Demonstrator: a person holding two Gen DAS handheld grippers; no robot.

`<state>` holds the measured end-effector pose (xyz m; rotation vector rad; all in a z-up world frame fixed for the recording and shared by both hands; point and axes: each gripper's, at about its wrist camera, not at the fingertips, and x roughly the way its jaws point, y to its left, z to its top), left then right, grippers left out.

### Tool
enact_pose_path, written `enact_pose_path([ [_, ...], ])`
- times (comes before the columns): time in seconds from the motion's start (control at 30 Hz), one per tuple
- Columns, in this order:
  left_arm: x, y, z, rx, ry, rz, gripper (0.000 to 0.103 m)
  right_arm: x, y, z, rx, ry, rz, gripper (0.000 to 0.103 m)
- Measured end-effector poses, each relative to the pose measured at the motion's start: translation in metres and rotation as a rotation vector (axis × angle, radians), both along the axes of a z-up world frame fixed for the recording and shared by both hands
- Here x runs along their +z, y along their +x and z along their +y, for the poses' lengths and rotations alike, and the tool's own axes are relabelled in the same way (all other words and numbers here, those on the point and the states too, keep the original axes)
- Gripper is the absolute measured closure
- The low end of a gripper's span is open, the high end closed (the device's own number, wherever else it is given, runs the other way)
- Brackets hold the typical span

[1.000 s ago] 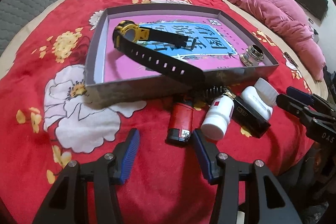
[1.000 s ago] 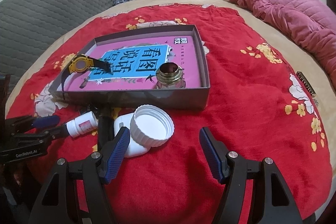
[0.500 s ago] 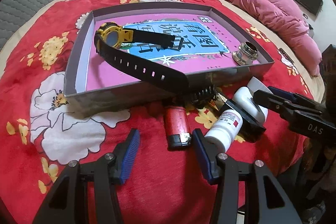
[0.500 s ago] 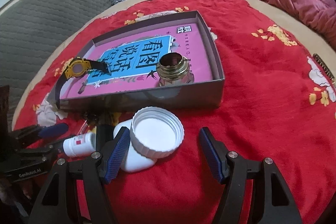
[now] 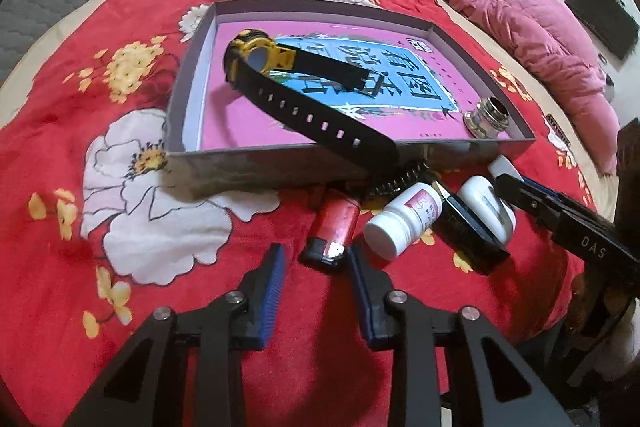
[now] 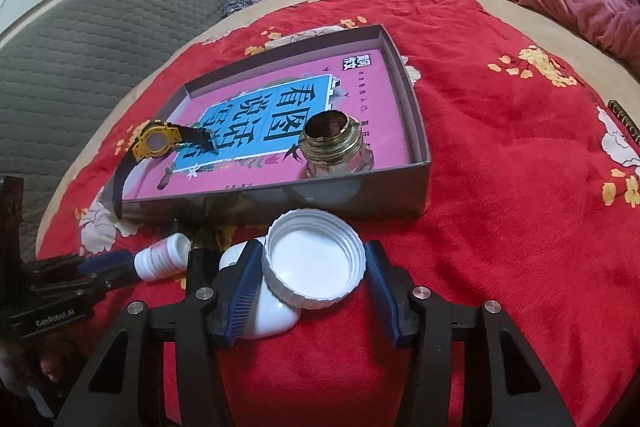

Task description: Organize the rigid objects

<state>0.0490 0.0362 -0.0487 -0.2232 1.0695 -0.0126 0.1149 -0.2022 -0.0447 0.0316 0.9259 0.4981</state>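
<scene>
Right gripper (image 6: 312, 277): we find its blue-padded jaws set wide, bracketing the white ribbed plastic screw cap (image 6: 314, 263). The cap lies open side up, tilted, resting on a white rounded plastic case (image 6: 266, 321). The pads look very close to the rim on both sides; whether they touch we cannot tell. Being round, the cap has no long axis, so we judge a straight closing should seat it.

Left gripper (image 5: 316, 277): jaws open at moderate width, empty. The red cylindrical lighter (image 5: 332, 227) lies just ahead, long axis running away from the jaws, its near end beside the right pad. Beside it: a small white pill bottle (image 5: 402, 223) and a black rectangular block (image 5: 468, 231).

Beyond, the shallow grey cardboard box (image 6: 420, 139) with pink printed floor already holds a yellow-faced, black-strapped watch (image 5: 276, 67) and a brass-necked glass jar (image 6: 332, 147).
</scene>
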Motion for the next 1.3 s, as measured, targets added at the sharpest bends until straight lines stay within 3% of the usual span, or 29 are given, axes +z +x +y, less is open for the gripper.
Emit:
enact_pose_path([
  [0.17,-0.002,0.008,-0.004,-0.029,0.009,0.007,0.071,-0.001,0.003,-0.001,0.001,0.012,0.011,0.049],
  [0.4,-0.007,0.022,-0.017,-0.079,0.092,0.01,0.071,-0.001,0.003,-0.002,0.005,0.012,0.014,0.049],
  [0.93,-0.013,0.024,-0.014,-0.086,0.033,-0.046,0.075,-0.002,0.002,0.003,0.018,-0.015,-0.018,0.049],
  [1.3,-0.006,0.014,-0.012,-0.092,-0.018,-0.038,0.079,0.008,-0.004,0.001,0.02,-0.023,-0.066,0.05],
])
